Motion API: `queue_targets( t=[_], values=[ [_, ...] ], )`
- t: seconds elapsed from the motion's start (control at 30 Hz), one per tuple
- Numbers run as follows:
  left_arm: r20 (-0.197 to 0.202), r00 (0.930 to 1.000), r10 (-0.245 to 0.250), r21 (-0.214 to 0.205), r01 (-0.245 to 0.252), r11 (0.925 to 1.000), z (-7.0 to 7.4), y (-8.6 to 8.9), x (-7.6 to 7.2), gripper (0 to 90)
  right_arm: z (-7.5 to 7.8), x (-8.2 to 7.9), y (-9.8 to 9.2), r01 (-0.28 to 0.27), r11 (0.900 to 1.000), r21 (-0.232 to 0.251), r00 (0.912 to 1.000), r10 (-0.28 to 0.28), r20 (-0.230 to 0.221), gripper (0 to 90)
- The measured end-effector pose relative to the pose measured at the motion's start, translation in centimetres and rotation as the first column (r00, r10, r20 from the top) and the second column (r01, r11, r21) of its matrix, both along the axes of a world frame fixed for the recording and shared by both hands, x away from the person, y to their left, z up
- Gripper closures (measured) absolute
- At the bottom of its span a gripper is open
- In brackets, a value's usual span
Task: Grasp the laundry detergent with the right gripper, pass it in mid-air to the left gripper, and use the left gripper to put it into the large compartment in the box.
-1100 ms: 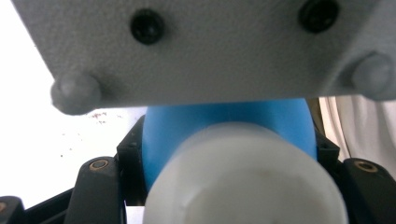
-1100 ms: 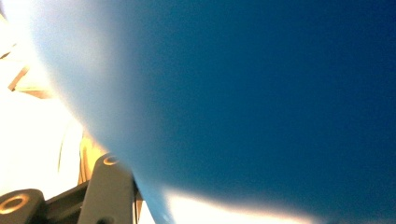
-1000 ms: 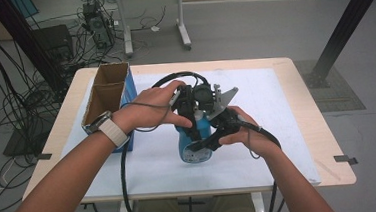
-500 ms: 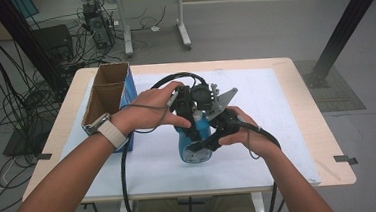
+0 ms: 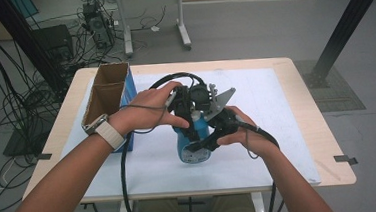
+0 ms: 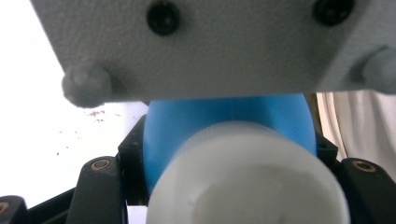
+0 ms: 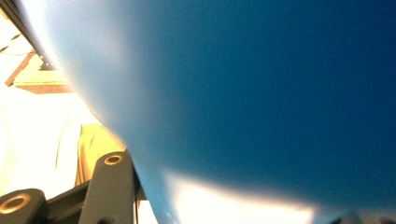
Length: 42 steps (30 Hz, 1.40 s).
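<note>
Blue plastic bottle (image 5: 192, 144) with white cap (image 6: 247, 177) lying mid-table on white sheet (image 5: 276, 105). Left gripper (image 5: 193, 116) pinching near the cap; right gripper (image 5: 209, 140) against the body, grip unclear.

box (image 5: 109, 99) blocks the table's (image 5: 294, 73) left edge, just beside the left hand (image 5: 148, 110). both grippers crowd the blue bottle (image 5: 194, 148) mid-table, no gap between them. right half and far strip of the white mat (image 5: 271, 105) are open.

Blue bottle (image 5: 191, 148) largely hidden behind hands; left gripper's (image 5: 193, 116) jaws' grip indiscernible
</note>
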<state>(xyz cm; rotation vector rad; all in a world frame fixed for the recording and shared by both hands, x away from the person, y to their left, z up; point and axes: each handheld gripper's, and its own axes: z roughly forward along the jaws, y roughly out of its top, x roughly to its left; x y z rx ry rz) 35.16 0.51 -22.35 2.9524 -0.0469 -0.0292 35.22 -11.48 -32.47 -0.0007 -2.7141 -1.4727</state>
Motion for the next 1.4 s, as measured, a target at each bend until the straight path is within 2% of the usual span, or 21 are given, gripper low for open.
queue_targets(
  t=[1.4],
  values=[
    [-0.004,1.0,0.005,-0.003,-0.005,1.0,0.28,0.31,0.0,37.5,0.25,-0.06,0.15,-0.004,1.0,0.002,1.0,0.004,0.002,43.7]
  ],
)
